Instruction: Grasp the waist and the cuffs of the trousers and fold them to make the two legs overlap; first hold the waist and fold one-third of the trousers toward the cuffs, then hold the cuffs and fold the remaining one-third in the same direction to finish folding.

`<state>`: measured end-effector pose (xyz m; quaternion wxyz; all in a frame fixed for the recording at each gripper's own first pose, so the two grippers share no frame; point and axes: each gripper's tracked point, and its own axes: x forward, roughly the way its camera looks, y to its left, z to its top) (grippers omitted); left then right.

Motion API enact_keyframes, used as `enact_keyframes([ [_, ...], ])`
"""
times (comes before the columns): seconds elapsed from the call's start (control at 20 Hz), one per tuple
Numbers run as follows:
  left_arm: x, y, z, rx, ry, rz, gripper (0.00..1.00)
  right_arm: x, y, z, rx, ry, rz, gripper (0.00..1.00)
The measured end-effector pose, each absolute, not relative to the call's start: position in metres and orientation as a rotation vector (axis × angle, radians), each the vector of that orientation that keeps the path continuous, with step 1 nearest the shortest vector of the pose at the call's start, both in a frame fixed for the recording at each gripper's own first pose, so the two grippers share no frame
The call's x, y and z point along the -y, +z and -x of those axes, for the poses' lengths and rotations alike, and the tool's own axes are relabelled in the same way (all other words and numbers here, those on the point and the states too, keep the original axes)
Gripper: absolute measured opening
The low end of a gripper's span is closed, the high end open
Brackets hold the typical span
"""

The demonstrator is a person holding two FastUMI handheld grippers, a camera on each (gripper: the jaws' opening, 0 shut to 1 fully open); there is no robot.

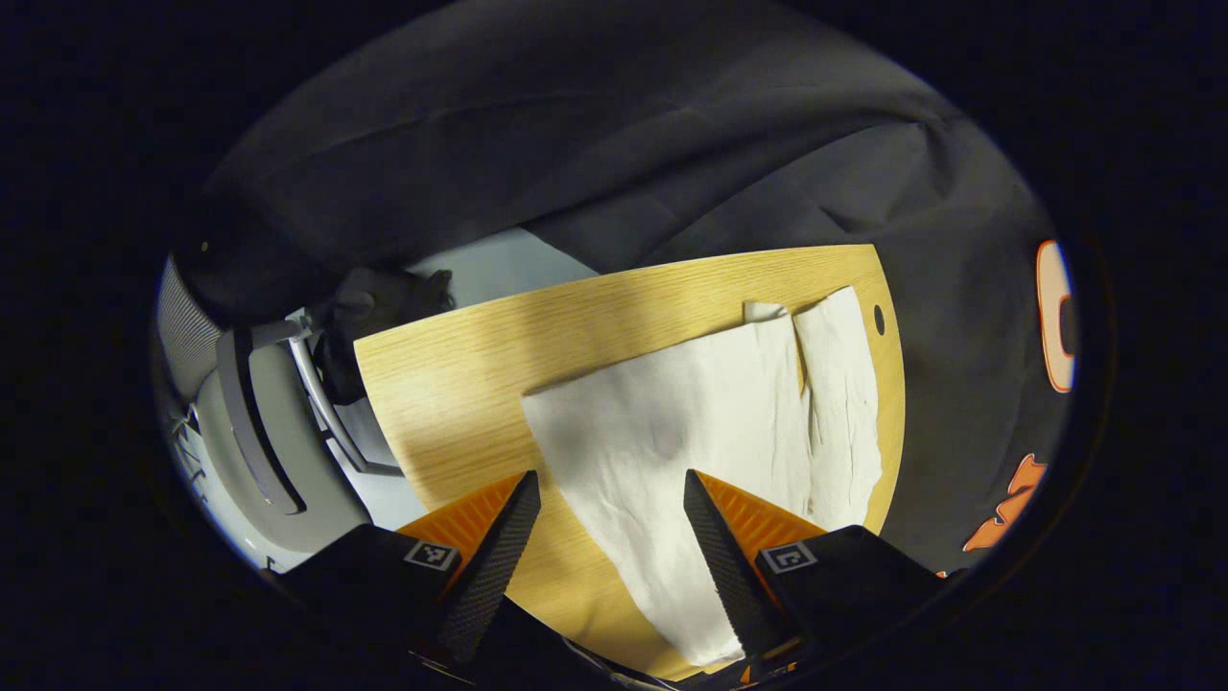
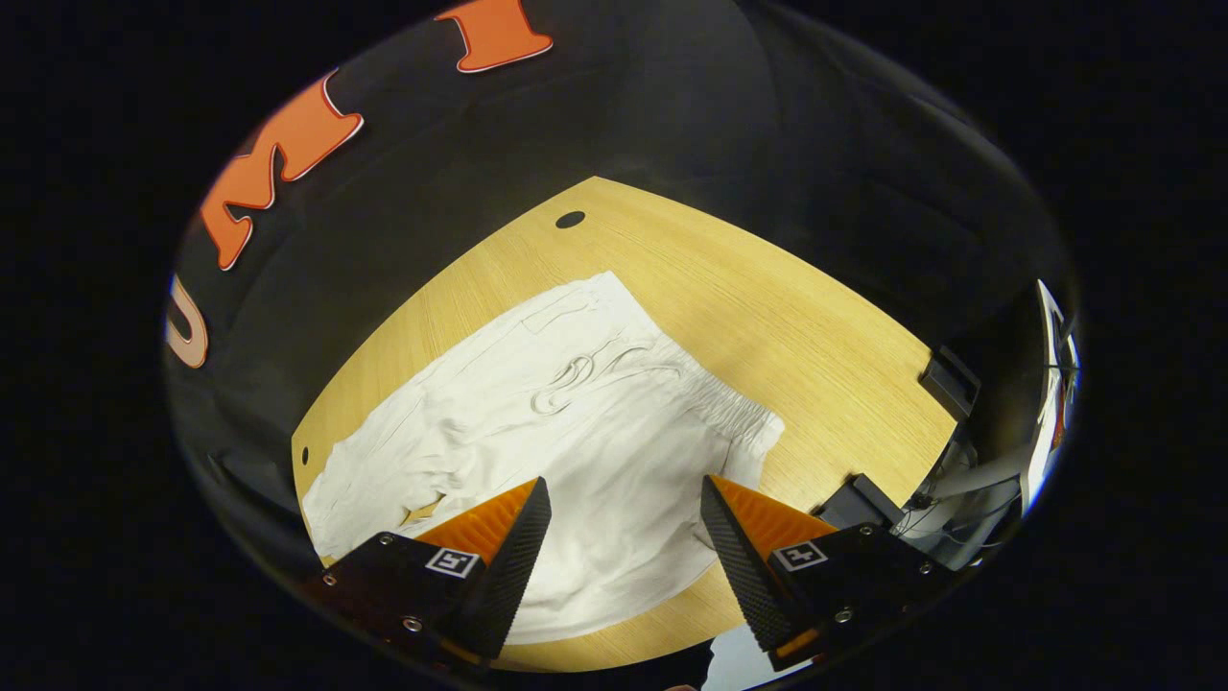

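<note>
White trousers (image 1: pixel 691 422) lie flat on the wooden table (image 1: pixel 460 374), both legs spread side by side. In the left gripper view I look down at the leg end, and my left gripper (image 1: pixel 611 489) hangs open above the nearer leg's cuff. In the right gripper view the trousers (image 2: pixel 576 422) show their elastic waist (image 2: pixel 729 403) and drawstring (image 2: pixel 576 369). My right gripper (image 2: pixel 624 494) is open above the waist part, with only cloth below its fingers.
A grey office chair (image 1: pixel 259 413) stands off the table's left edge in the left gripper view. Dark clamps and cables (image 2: pixel 863 499) sit at the table's right edge in the right gripper view. The table (image 2: pixel 767 297) has small cable holes (image 2: pixel 570 219) near its corners.
</note>
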<state>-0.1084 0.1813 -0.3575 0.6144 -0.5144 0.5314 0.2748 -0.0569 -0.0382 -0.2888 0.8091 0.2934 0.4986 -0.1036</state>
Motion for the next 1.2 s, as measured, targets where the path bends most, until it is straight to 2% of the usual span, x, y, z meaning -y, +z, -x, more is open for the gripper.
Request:
enact_keyframes([
  [0.2, -0.186, -0.365, 0.104, -1.205, 0.627, 1.217, 0.98, 0.031, -0.289, 0.058, -1.07, -0.249, -0.643, 0.94],
  [0.4, -0.187, -0.366, 0.091, -1.179, 0.548, 1.217, 0.87, 0.03, -0.29, 0.062, -1.071, -0.291, -0.654, 0.94],
  [0.6, -0.181, -0.364, 0.086, -1.178, 0.5, 1.253, 0.5, 0.04, -0.293, 0.075, -1.078, -0.354, -0.668, 0.94],
  [0.7, -0.18, -0.367, 0.085, -1.171, 0.471, 1.236, 0.18, 0.045, -0.293, 0.079, -1.07, -0.365, -0.692, 0.94],
  [0.75, -0.177, -0.366, 0.085, -1.176, 0.439, 1.215, 0.11, 0.049, -0.295, 0.081, -1.06, -0.367, -0.705, 0.94],
  [0.85, -0.174, -0.374, 0.085, -1.178, 0.419, 1.135, 0.11, 0.059, -0.304, 0.086, -1.051, -0.383, -0.751, 0.92],
  [0.9, -0.178, -0.37, 0.088, -1.181, 0.412, 1.092, 0.07, 0.062, -0.311, 0.089, -1.05, -0.384, -0.782, 0.91],
  [0.95, -0.178, -0.366, 0.092, -1.191, 0.418, 1.057, 0.07, 0.067, -0.32, 0.09, -1.053, -0.384, -0.809, 0.81],
  [1.0, -0.177, -0.358, 0.092, -1.182, 0.419, 1.049, 0.07, 0.07, -0.328, 0.091, -1.064, -0.378, -0.828, 0.9],
  [1.15, -0.175, -0.35, 0.083, -1.121, 0.406, 0.977, 0.04, 0.089, -0.348, 0.089, -1.057, -0.399, -0.848, 0.9],
  [1.2, -0.175, -0.345, 0.082, -1.108, 0.406, 0.956, 0.06, 0.093, -0.356, 0.087, -1.055, -0.408, -0.863, 0.9],
])
